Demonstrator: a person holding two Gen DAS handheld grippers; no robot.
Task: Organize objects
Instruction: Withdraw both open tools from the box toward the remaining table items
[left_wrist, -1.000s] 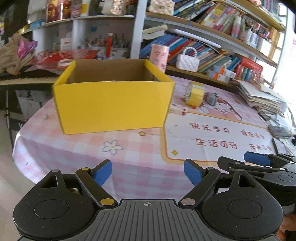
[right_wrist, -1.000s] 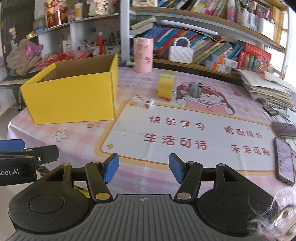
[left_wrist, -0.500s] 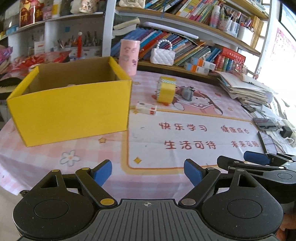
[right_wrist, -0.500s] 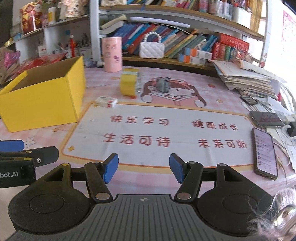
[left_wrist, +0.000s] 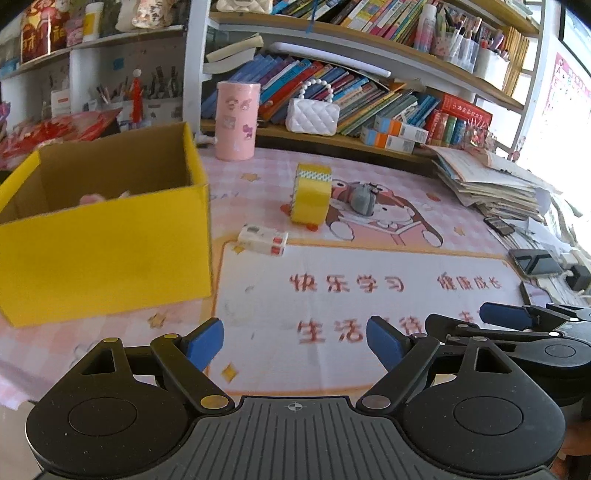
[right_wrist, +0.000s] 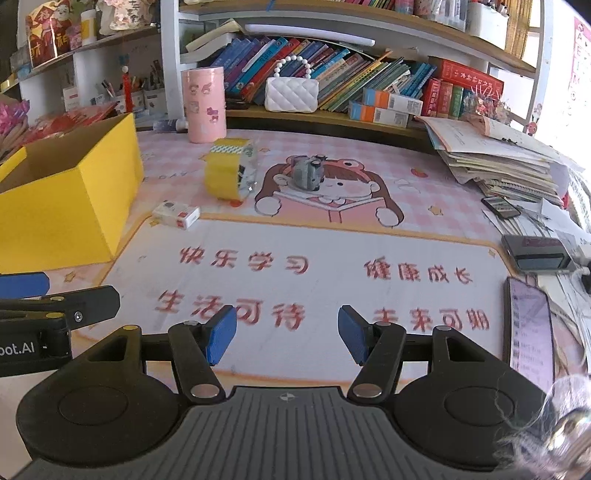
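Note:
A yellow cardboard box (left_wrist: 107, 236) stands open at the left of the table; it also shows in the right wrist view (right_wrist: 70, 192). Something pink lies inside it. A yellow tape roll (left_wrist: 311, 194) (right_wrist: 229, 173) stands upright mid-table. A small white and red box (left_wrist: 263, 239) (right_wrist: 176, 215) lies near the yellow box. A small grey object (left_wrist: 362, 199) (right_wrist: 308, 172) sits on the cartoon girl print. My left gripper (left_wrist: 294, 341) is open and empty above the near table edge. My right gripper (right_wrist: 283, 334) is open and empty beside it.
A pink cylinder (left_wrist: 237, 121) stands at the back. A bookshelf with a white handbag (left_wrist: 313, 115) runs behind the table. A stack of papers (right_wrist: 506, 158) and phones (right_wrist: 530, 326) lie at the right edge.
Both grippers have swung to the right and moved forward; the yellow box has shifted to the left of each view. Both stay open and empty.

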